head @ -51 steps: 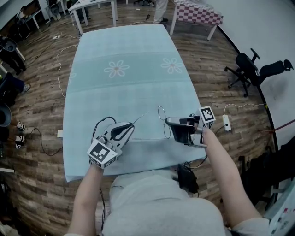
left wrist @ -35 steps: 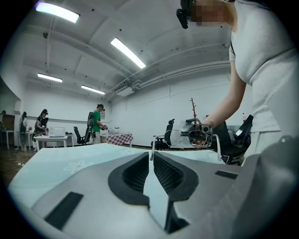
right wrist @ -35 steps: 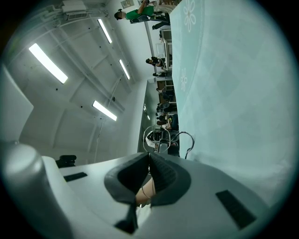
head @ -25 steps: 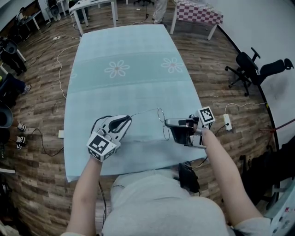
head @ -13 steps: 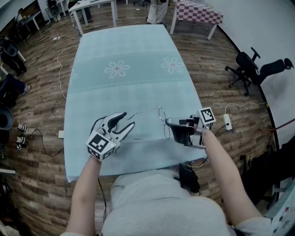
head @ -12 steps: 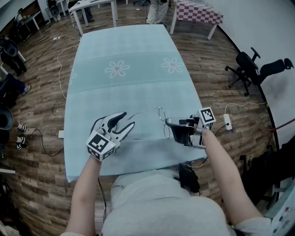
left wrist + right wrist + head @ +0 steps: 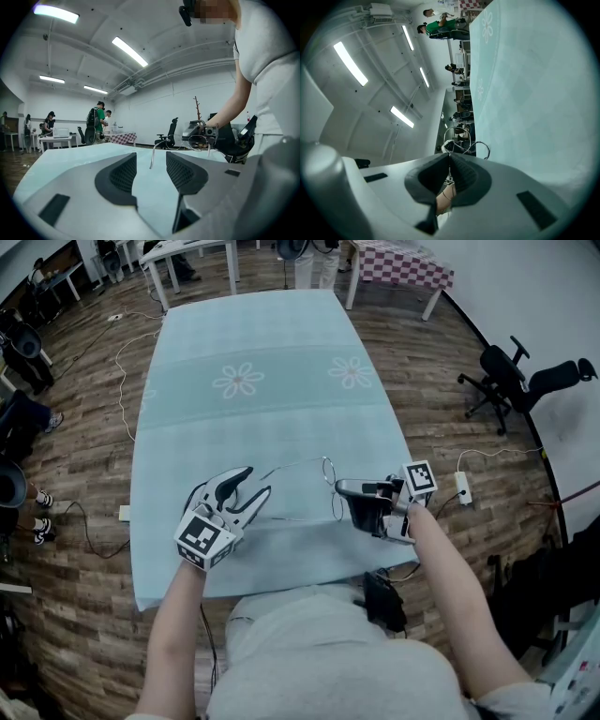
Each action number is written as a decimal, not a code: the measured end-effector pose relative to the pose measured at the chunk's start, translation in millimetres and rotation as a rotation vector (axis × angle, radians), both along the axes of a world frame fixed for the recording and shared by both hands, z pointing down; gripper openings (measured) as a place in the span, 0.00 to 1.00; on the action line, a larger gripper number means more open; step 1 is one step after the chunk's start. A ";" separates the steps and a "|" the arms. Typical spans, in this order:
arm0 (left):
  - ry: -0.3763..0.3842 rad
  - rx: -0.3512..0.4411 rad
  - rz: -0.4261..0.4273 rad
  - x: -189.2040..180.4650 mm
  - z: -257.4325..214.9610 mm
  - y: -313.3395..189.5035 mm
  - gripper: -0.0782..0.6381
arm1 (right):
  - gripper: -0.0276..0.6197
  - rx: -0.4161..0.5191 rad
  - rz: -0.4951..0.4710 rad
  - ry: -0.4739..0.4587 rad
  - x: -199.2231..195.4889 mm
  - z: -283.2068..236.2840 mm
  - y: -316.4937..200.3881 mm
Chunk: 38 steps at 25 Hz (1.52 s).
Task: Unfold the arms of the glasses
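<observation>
Glasses: thin wire frame.
Right gripper: pressed together, pinching the glasses' front.
Left gripper: left of the glasses, just spread; arm tip between, untouched.

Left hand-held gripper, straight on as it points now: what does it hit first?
The free tip of the glasses arm: it shows in the gap between the left hand-held gripper's jaws, which have just been opening and don't touch it. Further on, likely the right hand-held gripper holding the glasses.

No readable text, label or number shows anywhere.
</observation>
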<state>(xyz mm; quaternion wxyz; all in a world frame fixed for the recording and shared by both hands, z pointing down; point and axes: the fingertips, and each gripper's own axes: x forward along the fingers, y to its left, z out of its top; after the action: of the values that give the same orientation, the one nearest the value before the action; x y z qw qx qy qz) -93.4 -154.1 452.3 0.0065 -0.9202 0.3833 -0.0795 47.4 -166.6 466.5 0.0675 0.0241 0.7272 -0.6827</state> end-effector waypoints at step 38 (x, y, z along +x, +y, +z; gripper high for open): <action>0.090 0.071 -0.411 -25.7 -13.6 3.7 0.17 | 0.06 0.119 0.520 0.096 -13.3 11.4 -12.4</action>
<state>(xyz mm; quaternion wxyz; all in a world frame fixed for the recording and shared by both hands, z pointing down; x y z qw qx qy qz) -119.1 -150.3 438.7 0.0054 -0.8244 0.5655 -0.0242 34.1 -178.9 477.9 0.2043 -0.1919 0.7503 -0.5987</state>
